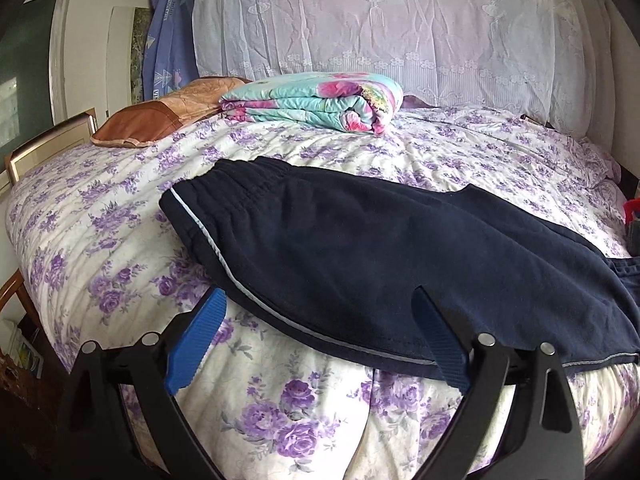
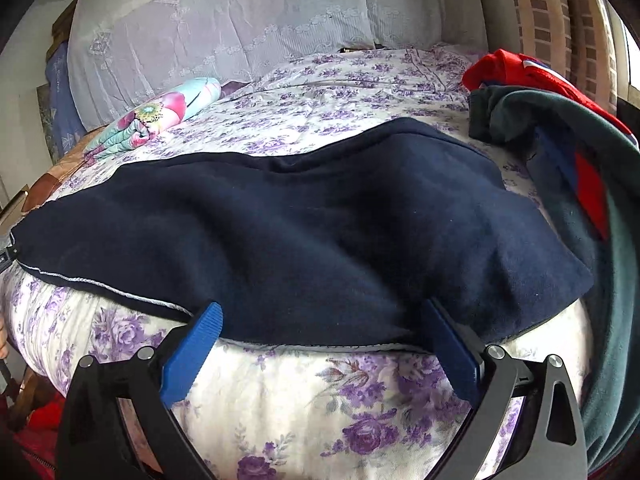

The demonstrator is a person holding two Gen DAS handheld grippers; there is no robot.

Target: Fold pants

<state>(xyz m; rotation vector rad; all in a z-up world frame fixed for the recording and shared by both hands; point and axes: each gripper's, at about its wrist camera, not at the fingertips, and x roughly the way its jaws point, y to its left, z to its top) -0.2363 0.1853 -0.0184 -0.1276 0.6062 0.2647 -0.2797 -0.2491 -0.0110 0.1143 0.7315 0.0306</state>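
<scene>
Pants (image 1: 360,256): navy fleece joggers, already doubled leg over leg, lying flat across the near half of the bed (image 1: 100,220). Elastic waistband (image 1: 224,184) sits at about 10 o'clock in the left wrist view; the legs run off toward 4 o'clock. Pale piping (image 1: 248,292) traces the near side seam.

Handling, my read — soft, limp, thickish knit, light for its bulk. Not slippery: fleece should drag on the quilt rather than slide, so lift before carrying. No stiffness, so anything unsupported will droop and can pull the layers out of line. Nothing fragile.

Where to grab: near seam edge, pinching both layers together. The piped seam is the firmest line to bite. Waistband corner for one gripper, hem end for the other would keep the span taut for the next fold.

Left gripper (image 1: 318,334): fingers spread wide, holding nothing. Left pad (image 1: 196,344) is over bare quilt just outside the seam; the right one overlaps the pants edge at about 5 o'clock of the garment — cannot tell whether it touches.

Right gripper (image 2: 324,346): also wide open, empty, straddling the near edge of the leg end (image 2: 320,248). Cloth edge lies between the two pads, not yet pinched.

Around: folded floral blanket (image 1: 316,100) and a brown pillow (image 1: 148,120) near the headboard at 12 o'clock, well apart from the pants. Dark green garment (image 2: 592,208) and red clothing (image 2: 516,72) are heaped at 2–3 o'clock in the right wrist view, just beside the leg end — risk of snagging them.
</scene>
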